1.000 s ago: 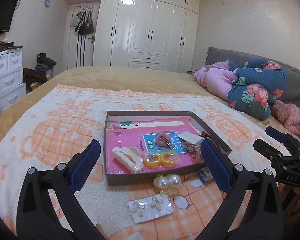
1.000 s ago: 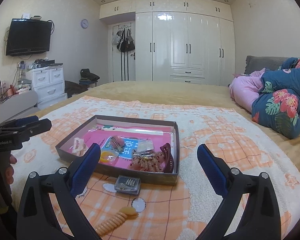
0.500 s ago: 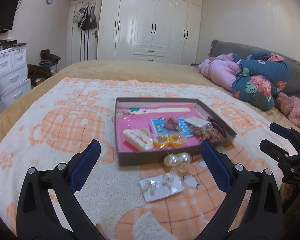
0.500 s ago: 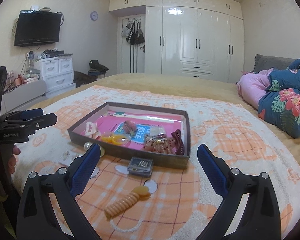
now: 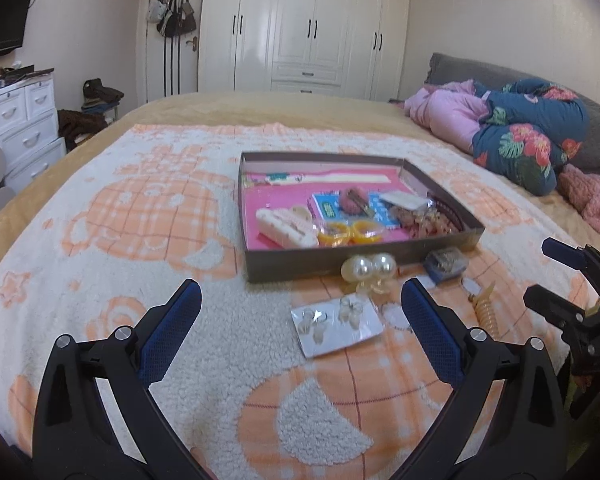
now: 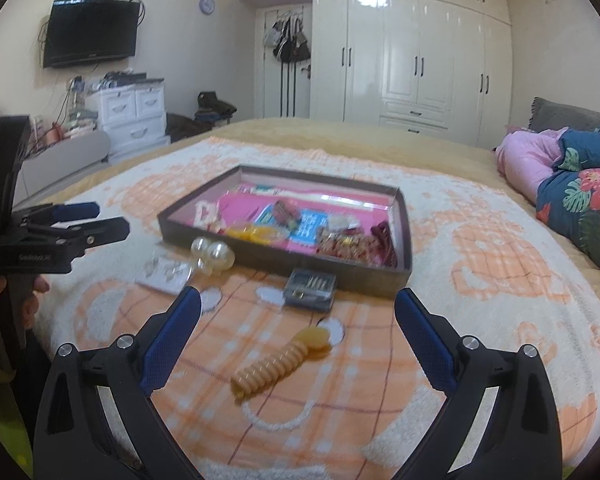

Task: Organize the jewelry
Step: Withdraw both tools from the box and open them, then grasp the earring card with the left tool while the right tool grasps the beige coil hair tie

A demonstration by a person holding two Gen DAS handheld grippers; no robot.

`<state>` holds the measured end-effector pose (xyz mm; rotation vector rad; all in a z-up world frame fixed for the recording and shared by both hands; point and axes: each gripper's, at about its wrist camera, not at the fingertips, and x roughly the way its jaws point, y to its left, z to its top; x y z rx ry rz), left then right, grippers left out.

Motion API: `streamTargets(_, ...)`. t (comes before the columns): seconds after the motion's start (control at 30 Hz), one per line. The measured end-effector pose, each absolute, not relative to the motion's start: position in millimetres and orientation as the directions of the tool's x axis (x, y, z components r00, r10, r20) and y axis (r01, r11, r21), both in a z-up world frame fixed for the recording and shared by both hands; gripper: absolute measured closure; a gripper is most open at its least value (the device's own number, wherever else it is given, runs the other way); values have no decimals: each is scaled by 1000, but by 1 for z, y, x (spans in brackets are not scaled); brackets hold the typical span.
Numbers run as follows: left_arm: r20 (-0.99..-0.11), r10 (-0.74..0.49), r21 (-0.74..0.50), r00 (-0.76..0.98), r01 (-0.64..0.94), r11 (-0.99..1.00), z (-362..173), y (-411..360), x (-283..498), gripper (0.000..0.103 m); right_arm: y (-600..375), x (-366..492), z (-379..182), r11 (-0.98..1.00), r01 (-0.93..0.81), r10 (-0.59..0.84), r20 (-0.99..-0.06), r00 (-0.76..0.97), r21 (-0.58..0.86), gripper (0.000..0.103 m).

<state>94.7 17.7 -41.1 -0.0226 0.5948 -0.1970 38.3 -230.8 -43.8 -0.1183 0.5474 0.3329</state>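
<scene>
Evidently, the task is only partly done. A tray (image 5: 256, 256) on the blanket (image 5: 148, 216) already holds a white clip (image 5: 286, 226), yellow rings (image 5: 350, 234) and a heap of small pieces at its right end. Four items are left outside, just before the near wall: a pearl clip (image 5: 368, 270), an earring card (image 5: 336, 324), a small box (image 6: 310, 290) and a ribbed comb (image 6: 280, 362). The left gripper (image 5: 300, 330) is spread wide and holds nothing; the right gripper (image 6: 298, 338) is likewise wide and empty, with the comb lying between its fingers. The heap cannot be sorted out by eye; it is possibly hairpins. The right view is blurred.
</scene>
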Motion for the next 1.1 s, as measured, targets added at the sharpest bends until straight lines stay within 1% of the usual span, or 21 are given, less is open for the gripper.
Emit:
streamTargets(0.27, -607, -213, -87, 766, 202, 976, -59, 10, 103, 11, -227, 45, -65, 942, -336, 265, -604, 752, -6, 8)
streamTargets(0.4, -629, -227, -102, 743, 211, 972, -66, 5, 108, 11, -227, 50, -76, 942, -330, 288, -639, 714, 56, 9)
streamTargets(0.47, -643, -233, -115, 730, 209, 971, -70, 4, 111, 11, -223, 53, -81, 939, -335, 301, -659, 689, 79, 15)
streamTargets(0.53, -651, -241, -129, 720, 208, 970, -72, 2, 114, 11, -218, 56, -87, 935, -342, 308, -687, 658, 91, 28)
streamTargets(0.57, -655, -243, -134, 715, 206, 969, -74, 2, 116, 11, -216, 57, -90, 934, -343, 309, -698, 646, 96, 32)
streamTargets(0.6, -659, -242, -136, 712, 204, 969, -75, 1, 117, 11, -214, 58, -93, 934, -343, 307, -709, 635, 96, 39)
streamTargets(0.67, -672, -242, -143, 700, 198, 970, -79, 0, 121, 11, -213, 58, -97, 938, -337, 291, -714, 637, 81, 48)
streamTargets(0.7, -679, -243, -149, 693, 194, 970, -81, -1, 123, 11, -214, 58, -97, 941, -332, 281, -712, 643, 72, 57)
streamTargets(0.73, -685, -245, -156, 686, 190, 969, -83, -2, 125, 11, -216, 59, -97, 941, -329, 282, -712, 643, 75, 60)
streamTargets(0.9, -705, -231, -158, 671, 168, 973, -91, -10, 134, 12, -226, 57, -93, 952, -299, 256, -701, 666, 64, 61)
streamTargets(0.93, -707, -224, -152, 671, 165, 974, -91, -12, 136, 12, -228, 56, -92, 954, -293, 247, -698, 672, 56, 77)
streamTargets(0.97, -709, -221, -148, 670, 165, 975, -92, -14, 138, 11, -230, 57, -92, 956, -288, 239, -698, 675, 48, 85)
streamTargets(1.0, -714, -212, -139, 668, 162, 977, -93, -17, 140, 12, -232, 57, -91, 958, -284, 236, -695, 679, 47, 86)
streamTargets(1.03, -718, -200, -128, 667, 156, 979, -94, -18, 141, 13, -235, 57, -91, 959, -279, 234, -695, 680, 49, 86)
streamTargets(1.07, -721, -187, -116, 668, 150, 982, -94, -20, 141, 19, -237, 57, -90, 961, -273, 229, -694, 682, 49, 86)
streamTargets(1.1, -723, -174, -102, 669, 146, 984, -95, -20, 142, 29, -240, 57, -90, 962, -269, 228, -692, 685, 50, 86)
